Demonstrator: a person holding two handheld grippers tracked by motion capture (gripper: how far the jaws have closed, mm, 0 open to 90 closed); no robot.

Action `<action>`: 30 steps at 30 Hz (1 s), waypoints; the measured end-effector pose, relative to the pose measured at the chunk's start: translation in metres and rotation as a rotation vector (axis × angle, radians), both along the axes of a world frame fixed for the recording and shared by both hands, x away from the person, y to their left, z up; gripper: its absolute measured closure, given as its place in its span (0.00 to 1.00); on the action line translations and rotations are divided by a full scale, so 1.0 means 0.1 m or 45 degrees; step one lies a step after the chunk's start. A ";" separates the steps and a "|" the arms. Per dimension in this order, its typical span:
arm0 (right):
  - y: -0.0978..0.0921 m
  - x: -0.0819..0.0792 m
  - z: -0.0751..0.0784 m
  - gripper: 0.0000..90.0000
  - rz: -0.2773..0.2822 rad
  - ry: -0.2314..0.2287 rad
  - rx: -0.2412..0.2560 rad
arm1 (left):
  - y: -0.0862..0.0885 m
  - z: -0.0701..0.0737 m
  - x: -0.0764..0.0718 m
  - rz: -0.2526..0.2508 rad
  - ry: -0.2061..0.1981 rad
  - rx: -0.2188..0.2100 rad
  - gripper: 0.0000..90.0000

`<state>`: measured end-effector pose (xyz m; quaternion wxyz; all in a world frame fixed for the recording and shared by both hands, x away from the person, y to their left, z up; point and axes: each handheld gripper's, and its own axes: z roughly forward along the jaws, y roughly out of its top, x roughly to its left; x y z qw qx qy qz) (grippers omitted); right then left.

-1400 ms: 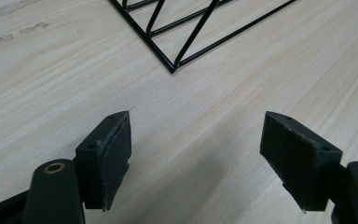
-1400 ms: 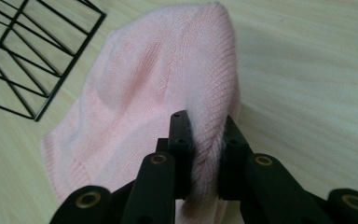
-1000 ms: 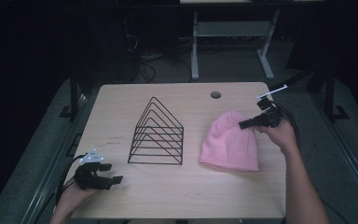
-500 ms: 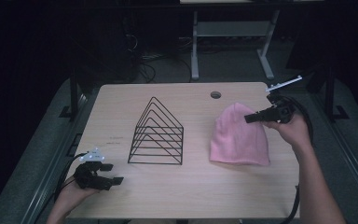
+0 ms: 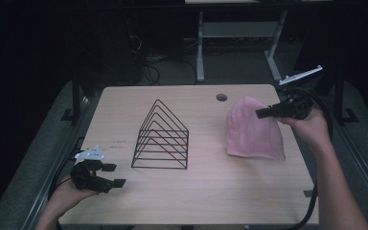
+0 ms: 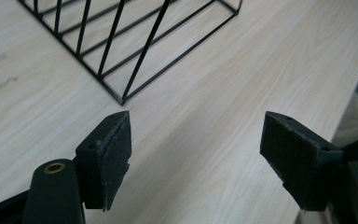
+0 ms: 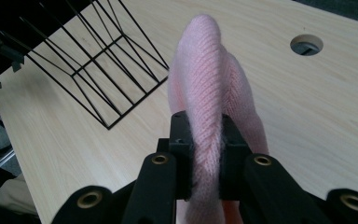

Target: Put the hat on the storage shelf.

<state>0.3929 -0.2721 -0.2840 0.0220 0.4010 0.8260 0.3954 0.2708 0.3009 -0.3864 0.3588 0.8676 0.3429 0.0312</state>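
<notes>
Right hand-held gripper [image 5: 261,113] clamped on pink knit beanie [image 5: 251,134], lifting its edge off the worktop [image 5: 211,191]. Left hand-held gripper [image 5: 114,175] idle, jaws apart. Next: carry toward wire rack [image 5: 162,136], probably.

Pink knit hat [image 7: 205,79]: pinched fold hidden between the right tongs [image 7: 205,154] pads, lower end cut off at frame bottom. Wire rack [image 6: 121,42] cropped by top edge (left gripper view). Marks on desk [image 5: 117,142] too small to read.

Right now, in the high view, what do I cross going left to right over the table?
Left gripper, open, at the near left corner → black wire triangular rack → round cable hole in the tabletop → pink knitted beanie → right gripper clamped on its top.
</notes>
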 end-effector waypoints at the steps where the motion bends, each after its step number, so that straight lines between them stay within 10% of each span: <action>1: 0.00 0.00 0.02 0.88 0.004 -0.005 0.001 | -0.01 0.03 0.01 -0.004 -0.003 0.002 0.28; 30: 0.32 -0.20 0.73 0.88 0.172 -0.200 0.043 | -0.44 0.81 0.22 -0.197 -0.051 -0.013 0.27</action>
